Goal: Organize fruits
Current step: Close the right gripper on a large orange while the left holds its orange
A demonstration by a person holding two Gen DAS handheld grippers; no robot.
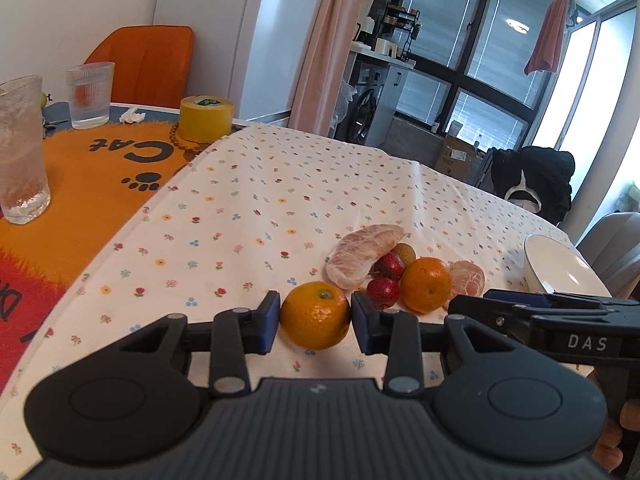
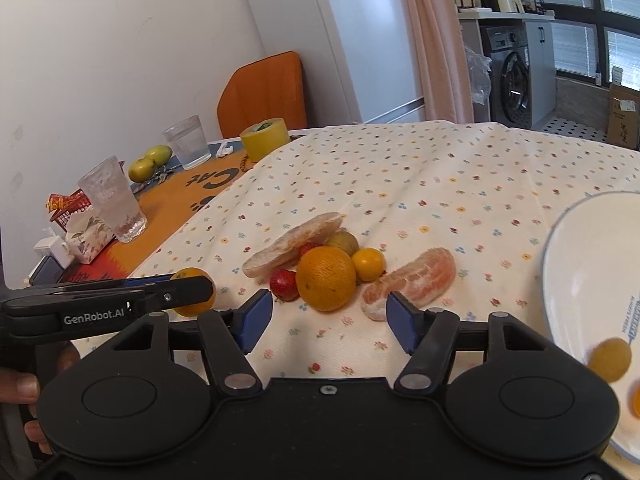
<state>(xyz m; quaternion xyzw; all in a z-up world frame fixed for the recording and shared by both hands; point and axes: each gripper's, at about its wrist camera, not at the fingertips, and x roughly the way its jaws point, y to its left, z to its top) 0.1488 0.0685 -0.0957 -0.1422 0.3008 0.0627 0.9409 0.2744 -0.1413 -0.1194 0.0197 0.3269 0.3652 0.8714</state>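
Left gripper (image 1: 315,318) has its two blue pads pressed on either flank of a small mandarin (image 1: 315,315), which sits low on the floral tablecloth (image 1: 280,184) right at the near edge of the fruit pile. Over on the right wrist camera that same mandarin (image 2: 195,292) is mostly hidden behind the left tool's black arm, so only an orange sliver shows. Right gripper (image 2: 330,318) is spread wide with nothing between its fingers, hovering just short of a peeled pomelo wedge (image 2: 412,280). That view opens the pile up: a big orange (image 2: 326,278) in the middle, a small yellow citrus (image 2: 368,264) tucked beside it, a red fruit (image 2: 283,283) to its left, a long pale pomelo segment (image 2: 292,242) behind. From the left camera the small yellow citrus cannot be seen, but two red fruits (image 1: 386,280) show up, one behind the other. White bowl (image 2: 592,280) fills the right edge of the right view with two blurred yellow-orange fruits (image 2: 610,360) inside; the left view catches only the bowl's rim (image 1: 560,264), contents out of sight. Green fruits (image 2: 149,162) by the glasses (image 2: 114,200) appear in the right view.
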